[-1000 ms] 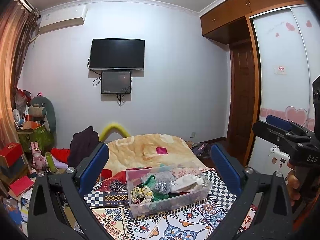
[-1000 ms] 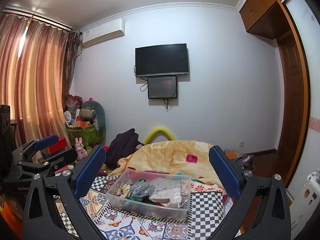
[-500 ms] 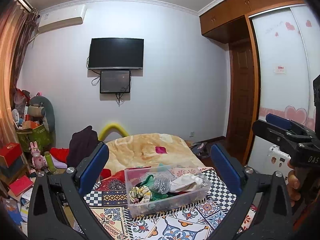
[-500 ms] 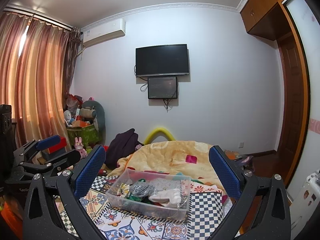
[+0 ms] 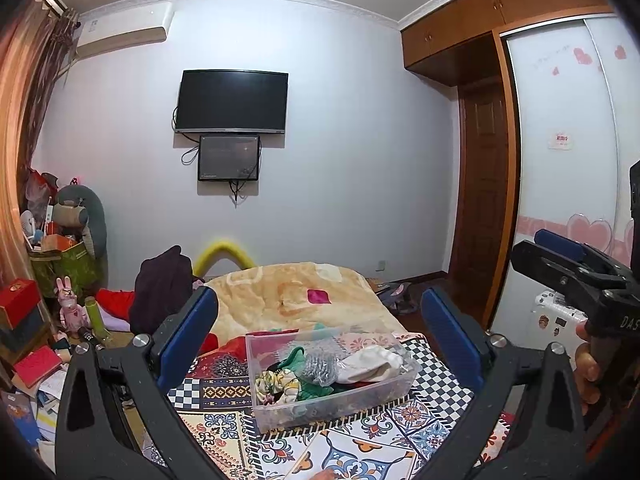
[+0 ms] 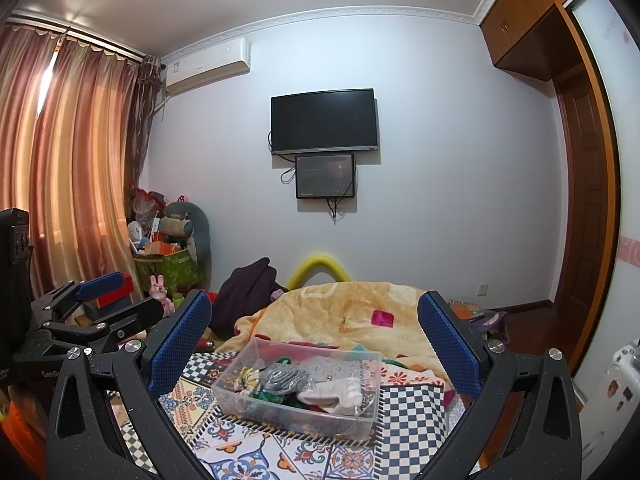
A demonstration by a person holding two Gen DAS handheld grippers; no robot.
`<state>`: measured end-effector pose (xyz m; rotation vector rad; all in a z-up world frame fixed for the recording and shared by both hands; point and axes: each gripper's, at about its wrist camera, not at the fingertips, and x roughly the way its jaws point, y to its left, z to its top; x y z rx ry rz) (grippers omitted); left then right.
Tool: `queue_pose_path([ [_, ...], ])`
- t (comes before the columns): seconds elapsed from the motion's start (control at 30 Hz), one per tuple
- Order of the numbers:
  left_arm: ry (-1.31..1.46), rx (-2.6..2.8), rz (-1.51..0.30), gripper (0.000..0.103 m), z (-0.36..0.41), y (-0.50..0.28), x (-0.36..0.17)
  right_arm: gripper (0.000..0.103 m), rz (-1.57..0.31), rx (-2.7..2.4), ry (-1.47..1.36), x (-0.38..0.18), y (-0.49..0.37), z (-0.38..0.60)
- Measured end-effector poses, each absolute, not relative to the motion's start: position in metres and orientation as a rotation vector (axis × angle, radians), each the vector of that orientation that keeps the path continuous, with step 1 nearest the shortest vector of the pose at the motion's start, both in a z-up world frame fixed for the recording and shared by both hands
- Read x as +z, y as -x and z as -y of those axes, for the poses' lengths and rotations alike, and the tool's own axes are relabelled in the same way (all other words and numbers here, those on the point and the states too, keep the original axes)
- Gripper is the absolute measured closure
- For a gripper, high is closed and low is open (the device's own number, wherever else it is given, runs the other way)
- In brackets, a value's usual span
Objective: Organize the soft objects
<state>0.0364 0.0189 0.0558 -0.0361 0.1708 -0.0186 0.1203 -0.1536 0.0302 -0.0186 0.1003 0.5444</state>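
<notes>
So here's the setup: a clear plastic bin (image 5: 332,376) sits on the patterned bedspread (image 5: 360,444) at about 6 o'clock in both wrist views, and the soft stuff is all bunched inside it: a white sock-like piece (image 5: 370,362) toward 3 o'clock in the bin, a grey knit bundle (image 5: 320,368) in the middle, something green (image 5: 298,354) behind it, and a floral scrunchie-looking thing (image 5: 272,382) at the 9 o'clock end. I can't see any soft piece lying loose outside the bin.

Both tools are up in the air, well back from the bin. The left gripper (image 5: 318,332) is spread wide with nothing in it, and the right gripper (image 6: 314,334) is likewise splayed and empty.

Honestly this could be the pile waiting to be sorted out, or everything already tucked away, can't call it from one look.

If anything does get picked, my two cents: come in from above, pinch one piece by a free edge rather than the tangle, and lift slow, since the knit and the green bit look interlocked and would probably drag neighbours along. The bin looks light, so it may slide.
</notes>
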Motion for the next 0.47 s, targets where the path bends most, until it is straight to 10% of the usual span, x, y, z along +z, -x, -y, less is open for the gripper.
queue_pose_path([
  [0.47, 0.017, -0.027, -0.155, 0.0, -0.016, -0.0315, 0.0575, 0.0, -0.101, 0.545, 0.019, 0.03, -0.1211, 0.1533],
])
